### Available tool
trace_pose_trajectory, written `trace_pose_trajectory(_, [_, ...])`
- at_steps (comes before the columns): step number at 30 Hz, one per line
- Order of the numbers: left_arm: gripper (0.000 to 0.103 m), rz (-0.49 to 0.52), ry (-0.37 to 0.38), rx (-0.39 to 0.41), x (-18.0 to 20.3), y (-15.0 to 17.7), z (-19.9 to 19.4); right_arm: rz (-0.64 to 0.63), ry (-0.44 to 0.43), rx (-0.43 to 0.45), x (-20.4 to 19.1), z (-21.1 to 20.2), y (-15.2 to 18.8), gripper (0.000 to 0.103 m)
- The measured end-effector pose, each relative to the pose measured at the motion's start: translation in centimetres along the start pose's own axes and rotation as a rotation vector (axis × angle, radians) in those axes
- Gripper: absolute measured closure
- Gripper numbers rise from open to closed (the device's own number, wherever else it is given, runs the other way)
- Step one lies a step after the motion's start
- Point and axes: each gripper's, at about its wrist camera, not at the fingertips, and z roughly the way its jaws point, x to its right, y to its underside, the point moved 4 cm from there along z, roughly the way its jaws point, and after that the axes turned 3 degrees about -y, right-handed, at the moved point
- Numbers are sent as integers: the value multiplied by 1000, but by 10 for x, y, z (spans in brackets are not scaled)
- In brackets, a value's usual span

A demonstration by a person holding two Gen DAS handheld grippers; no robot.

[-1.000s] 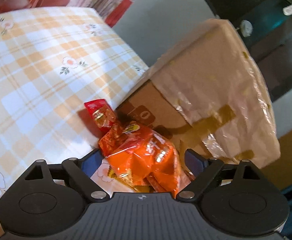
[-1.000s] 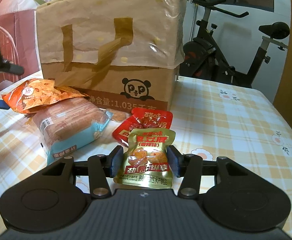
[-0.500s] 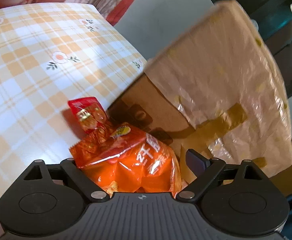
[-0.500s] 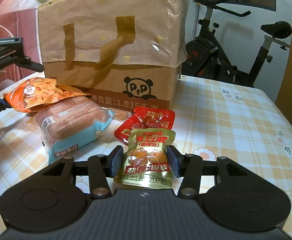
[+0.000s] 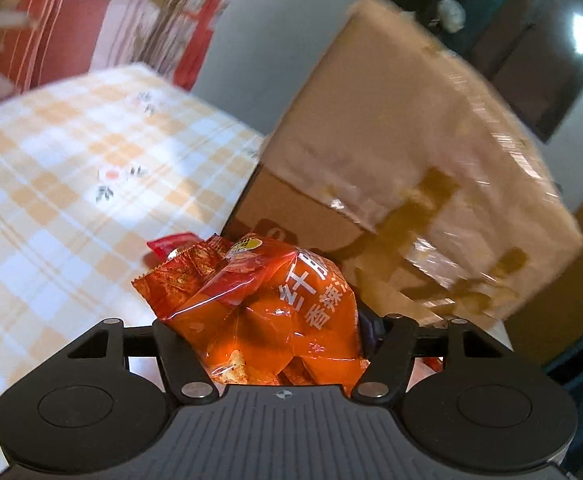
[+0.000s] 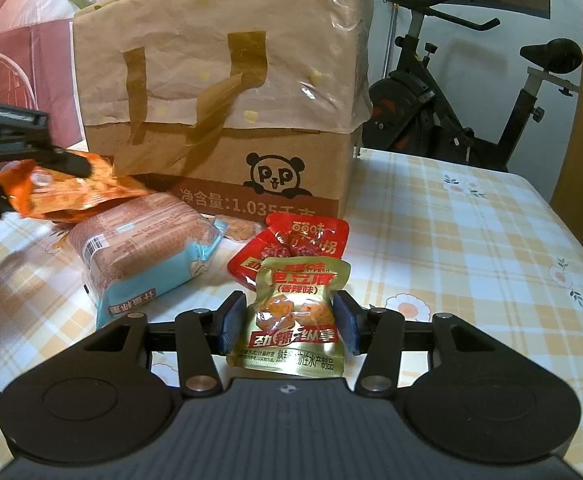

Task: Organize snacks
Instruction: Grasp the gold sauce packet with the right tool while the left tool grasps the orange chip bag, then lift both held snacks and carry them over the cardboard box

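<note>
The left wrist view is showing the left tool (image 5: 275, 332), its jaws having just been closing, now pinching a crinkled, glossy orange snack bag (image 5: 267, 312) that is bulging up between the black arms, lifted in front of the cardboard box (image 5: 391, 184); this view is blurred. The right wrist view is showing what the left one is not: the box's printed panda face, its paper cover taped on with brown strips, and an exercise bike (image 6: 471, 92) standing behind the desk (image 6: 471, 240). There the right tool (image 6: 287, 322) is sitting half spread around a flat, shiny gold packet (image 6: 291, 316), which is lying on the checked, flowered cloth; the blue pads are standing just beside its edges, and I cannot tell whether they are pressing. A red packet (image 6: 291, 248) is lying just behind the gold one, and a plump pale-blue bread bag (image 6: 143, 252) is resting to the left, near the box.
</note>
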Motion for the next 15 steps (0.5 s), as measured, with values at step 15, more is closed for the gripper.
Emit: trace_pose_trajectory(15, [35, 181, -99, 118, 0, 7, -64, -15, 24, 22, -1, -4, 1, 51])
